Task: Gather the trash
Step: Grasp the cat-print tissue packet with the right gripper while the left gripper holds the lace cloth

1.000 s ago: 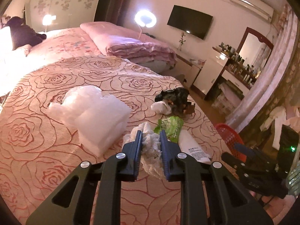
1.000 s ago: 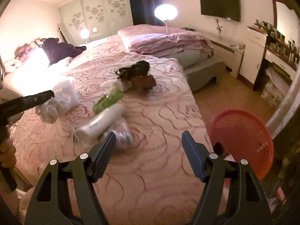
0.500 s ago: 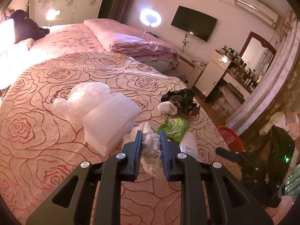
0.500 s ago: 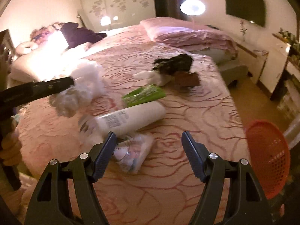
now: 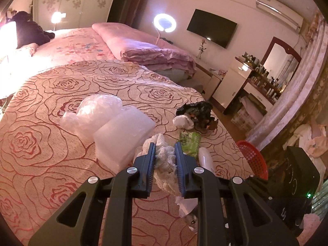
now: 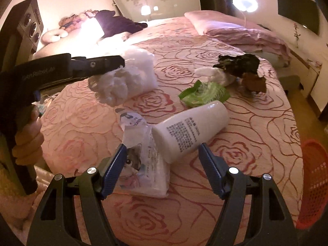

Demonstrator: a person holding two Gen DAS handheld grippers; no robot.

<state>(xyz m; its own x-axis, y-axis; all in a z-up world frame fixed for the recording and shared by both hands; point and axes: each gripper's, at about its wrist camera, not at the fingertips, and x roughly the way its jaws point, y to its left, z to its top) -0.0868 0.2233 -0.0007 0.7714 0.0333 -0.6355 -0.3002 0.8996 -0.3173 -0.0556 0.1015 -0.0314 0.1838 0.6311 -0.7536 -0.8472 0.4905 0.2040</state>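
Note:
My left gripper [image 5: 165, 146] is shut on a crumpled white lace wad [image 5: 167, 164], held above the bed; the same wad [image 6: 111, 86] hangs from the left gripper [image 6: 121, 61] in the right wrist view. My right gripper [image 6: 162, 149] is open, low over the bedspread, with the base of a lying white bottle [image 6: 190, 129] and a clear plastic wrapper [image 6: 141, 155] between its fingers, untouched. Beyond lie a green packet [image 6: 205, 94], a white crumpled tissue [image 6: 217, 74] and dark scraps [image 6: 239, 62]. A red basket [image 6: 313, 182] stands off the bed's right edge.
Clear foam and bubble wrap [image 5: 114, 121] lie mid-bed on the rose bedspread [image 5: 41, 139]. Folded pink quilts [image 5: 143, 51] sit behind. A person's hand [image 6: 26, 137] holds the left gripper's handle. A dresser [image 5: 256, 82] with bottles stands right.
My right gripper has swung left from the basket side and come in over the white bottle and wrapper. The left gripper has stayed almost still with the lace wad.

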